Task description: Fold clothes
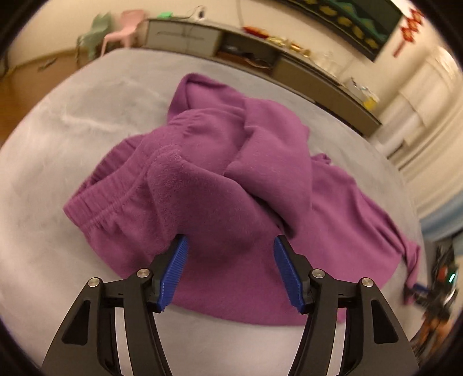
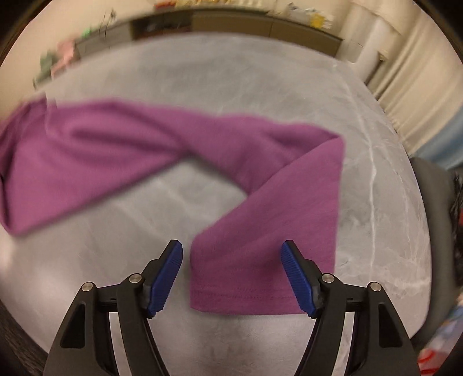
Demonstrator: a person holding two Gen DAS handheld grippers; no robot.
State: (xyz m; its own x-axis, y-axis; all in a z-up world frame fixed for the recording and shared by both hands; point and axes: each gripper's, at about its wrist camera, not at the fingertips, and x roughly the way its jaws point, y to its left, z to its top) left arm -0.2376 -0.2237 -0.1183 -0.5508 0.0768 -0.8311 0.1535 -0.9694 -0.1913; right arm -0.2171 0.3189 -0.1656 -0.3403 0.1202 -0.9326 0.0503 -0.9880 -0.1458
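While the left claw stood wide over the bunched waistband of the purple trousers, the right claw, equally wide, straddled the hemmed leg cuff on the grey worktop, the leg running toward one o'clock.

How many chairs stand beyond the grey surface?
2, both at the far left in the left wrist view: a pink chair and a green chair beside it. Others may be hidden.

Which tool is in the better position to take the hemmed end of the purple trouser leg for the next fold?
Probably the right tool. It is open, and the leg's hemmed end lies flat between its fingers. The left tool, also open, faces the bunched waistband part.
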